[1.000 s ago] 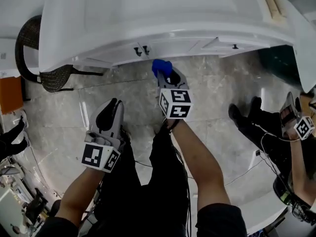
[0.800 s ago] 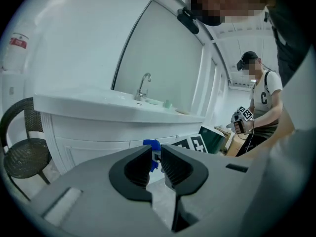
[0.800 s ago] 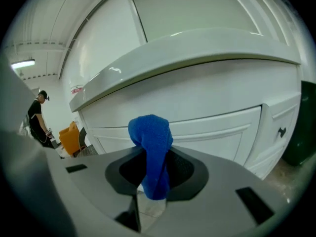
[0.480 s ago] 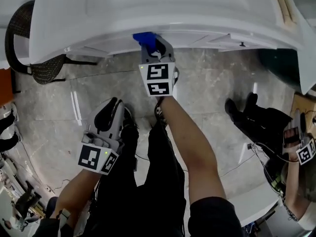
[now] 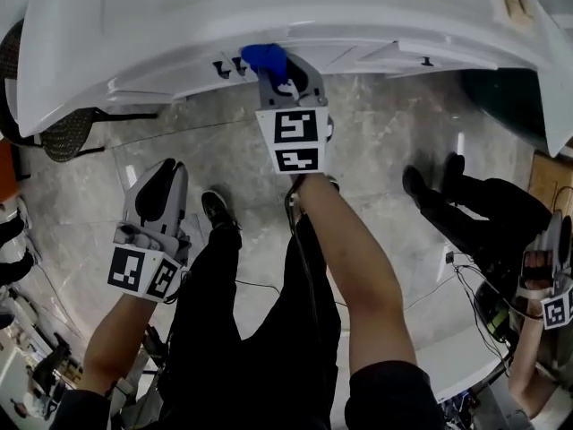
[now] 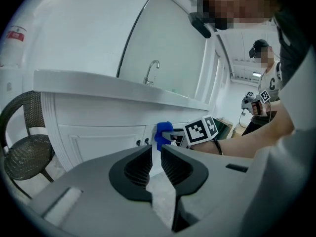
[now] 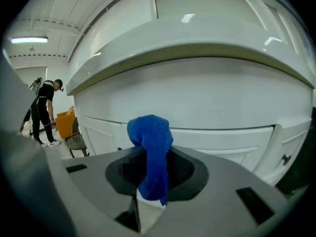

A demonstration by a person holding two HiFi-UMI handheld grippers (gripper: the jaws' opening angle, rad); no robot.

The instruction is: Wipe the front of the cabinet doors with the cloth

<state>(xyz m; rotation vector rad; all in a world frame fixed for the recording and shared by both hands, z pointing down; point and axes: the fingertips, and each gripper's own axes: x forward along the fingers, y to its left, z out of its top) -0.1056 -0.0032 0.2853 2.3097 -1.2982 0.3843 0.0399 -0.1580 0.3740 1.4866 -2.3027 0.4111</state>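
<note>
The blue cloth [image 5: 264, 58] is bunched between the jaws of my right gripper [image 5: 285, 83], which is shut on it. In the head view the cloth is up against the white cabinet doors [image 5: 170, 86], just right of two dark knobs [image 5: 228, 64], under the counter's overhang. In the right gripper view the cloth [image 7: 150, 147] hangs over the jaws, with a door panel [image 7: 217, 139] close behind it. My left gripper [image 5: 159, 191] is held low at the left over the floor. Its jaws stand together with nothing in them. From the left gripper view the cloth [image 6: 163, 134] shows beside the knobs [image 6: 142, 142].
A white counter [image 5: 269, 7] with a tap [image 6: 153, 68] juts out over the doors. A dark wicker chair [image 5: 54, 137] stands at the cabinet's left end. Another person [image 5: 488, 209] with a gripper [image 5: 551, 303] is at the right. My legs stand on a grey stone floor [image 5: 394, 124].
My right gripper has carried the cloth from the floor side up to the cabinet front near the knobs. My left gripper has drifted left, away from my legs.
</note>
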